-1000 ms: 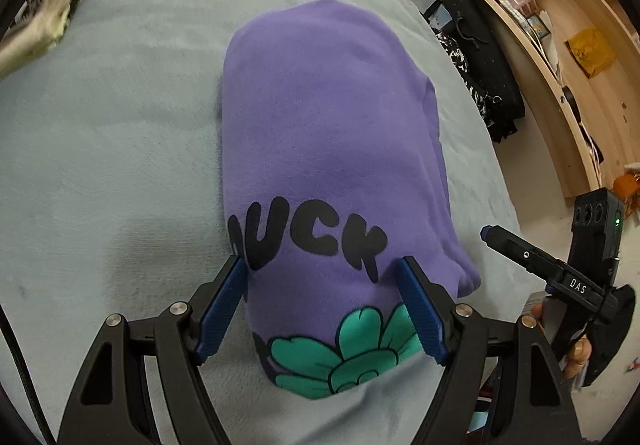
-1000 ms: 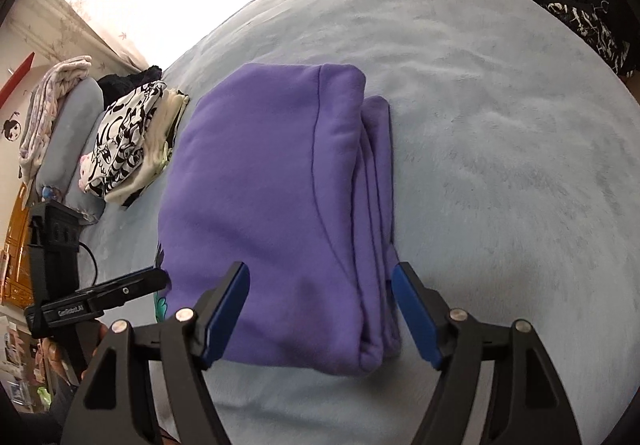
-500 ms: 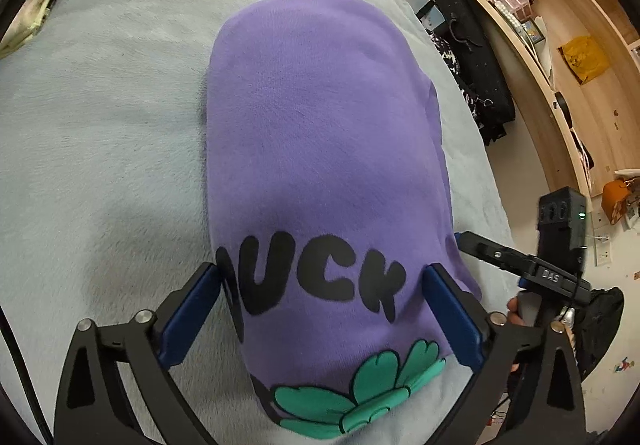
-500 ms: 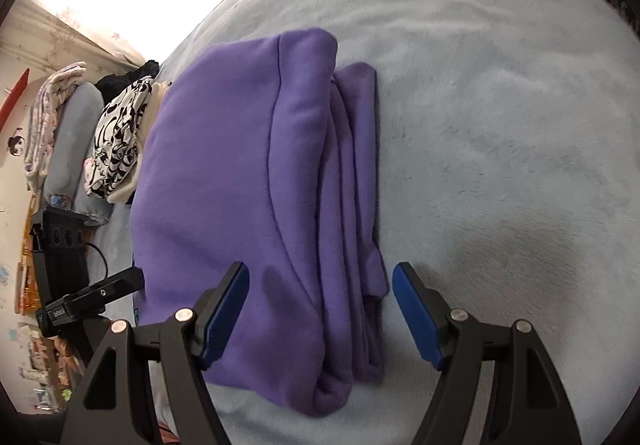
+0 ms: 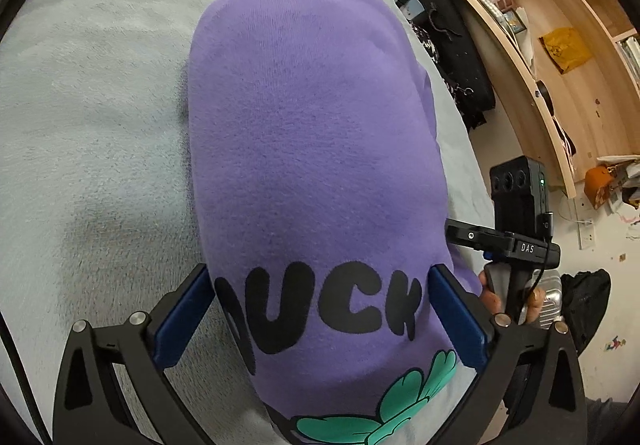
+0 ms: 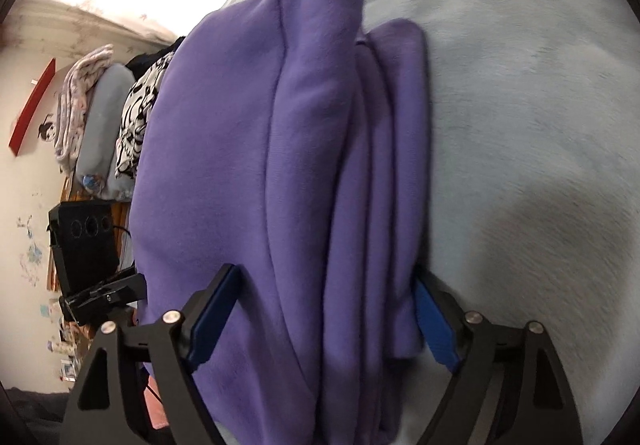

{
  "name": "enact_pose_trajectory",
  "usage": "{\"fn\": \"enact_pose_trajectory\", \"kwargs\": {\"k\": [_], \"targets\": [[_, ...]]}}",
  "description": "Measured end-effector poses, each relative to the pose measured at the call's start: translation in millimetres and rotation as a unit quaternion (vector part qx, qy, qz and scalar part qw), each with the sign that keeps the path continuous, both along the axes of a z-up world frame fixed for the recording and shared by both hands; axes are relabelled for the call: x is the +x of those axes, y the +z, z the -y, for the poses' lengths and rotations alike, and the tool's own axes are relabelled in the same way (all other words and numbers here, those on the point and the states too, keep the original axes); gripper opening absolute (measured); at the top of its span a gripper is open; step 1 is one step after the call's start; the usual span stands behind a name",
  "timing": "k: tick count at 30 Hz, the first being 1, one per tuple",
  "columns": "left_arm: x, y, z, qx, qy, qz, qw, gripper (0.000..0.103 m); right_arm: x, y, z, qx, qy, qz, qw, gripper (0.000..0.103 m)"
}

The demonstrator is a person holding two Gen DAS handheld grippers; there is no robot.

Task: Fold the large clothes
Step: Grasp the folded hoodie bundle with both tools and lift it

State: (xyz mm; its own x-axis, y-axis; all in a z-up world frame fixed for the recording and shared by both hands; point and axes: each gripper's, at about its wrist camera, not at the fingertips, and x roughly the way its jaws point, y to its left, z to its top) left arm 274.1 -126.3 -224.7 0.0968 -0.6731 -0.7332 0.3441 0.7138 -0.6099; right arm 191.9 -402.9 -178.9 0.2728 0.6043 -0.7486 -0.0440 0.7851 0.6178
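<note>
right gripper (image 6: 320, 317) spread wide around folded purple sweatshirt (image 6: 280, 165) on pale blue blanket (image 6: 520, 105), 2 blue pads (image 6: 434, 325) flanking its stacked layers (contact unclear). left gripper (image 6: 104, 293) beside its far edge.

The left gripper (image 5: 318, 317) is reaching forward with its jaws spread wide, one blue pad (image 5: 182, 319) standing on each side of the folded purple sweatshirt (image 5: 312, 133). The right gripper (image 6: 320, 315) is likewise gaping wide, its pads straddling the stacked folded edge of that sweatshirt. To the right of the left gripper, a hand (image 5: 508, 295) is gripping the right gripper's handle.
</note>
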Motion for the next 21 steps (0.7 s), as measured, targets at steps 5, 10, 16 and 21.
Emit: {"fn": "enact_pose_trajectory", "kwargs": {"k": [5,10,16,21], "targets": [[3,-12,-2,-0.017,-0.019,-0.047,0.9986,0.103,-2,3,-9,-0.019,0.021,0.022,0.999,0.085],[4,-37,4,-0.057,-0.037,-0.097,0.9929,0.103,-2,3,-13,-0.029,0.02,0.029,0.999,0.083],[6,-39,24,-0.05,-0.037,-0.065,0.9959,0.103,-4,4,-18,-0.048,0.015,0.036,0.998,0.073],[-2,-17,34,-0.015,-0.027,-0.006,0.9995,0.102,-12,17,-27,-0.079,0.024,0.068,0.994,0.048]]}}
